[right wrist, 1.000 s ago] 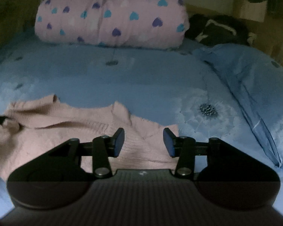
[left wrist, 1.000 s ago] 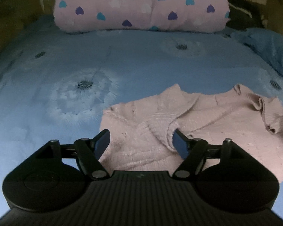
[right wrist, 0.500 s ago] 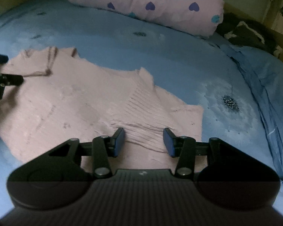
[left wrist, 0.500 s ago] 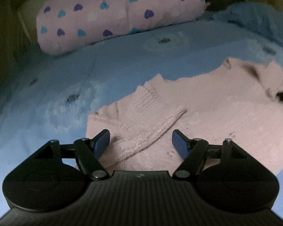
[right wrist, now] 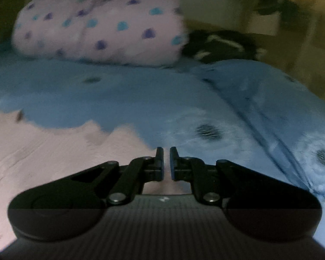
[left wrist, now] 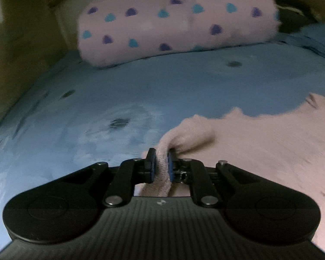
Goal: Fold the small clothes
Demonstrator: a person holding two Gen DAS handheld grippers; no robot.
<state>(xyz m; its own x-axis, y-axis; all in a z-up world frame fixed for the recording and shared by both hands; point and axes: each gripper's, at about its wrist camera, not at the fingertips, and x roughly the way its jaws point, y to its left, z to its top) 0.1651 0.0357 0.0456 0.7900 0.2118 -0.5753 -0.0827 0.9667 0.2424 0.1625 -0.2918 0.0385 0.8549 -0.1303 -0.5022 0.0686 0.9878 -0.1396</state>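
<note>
Both tools, spread 0.5 s ago, are now closed. Left tool (left wrist: 161, 164) clamps a bunched fold of pink knit sweater (left wrist: 260, 143); right tool (right wrist: 166, 164) is nearly closed, contents unclear. Fold likely starting. Sweater lies soft on blue bed (left wrist: 97, 99); plush heart-print blanket roll (left wrist: 173, 19) beyond.

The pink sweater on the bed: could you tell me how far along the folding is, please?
Done: nothing looks folded; the pink sweater lies mostly spread out on the blue bedsheet. In hand: the left tool is shut on a bunched edge of it; the right tool is nearly closed at another edge, though a grip there is unclear. Left: every fold.
</note>
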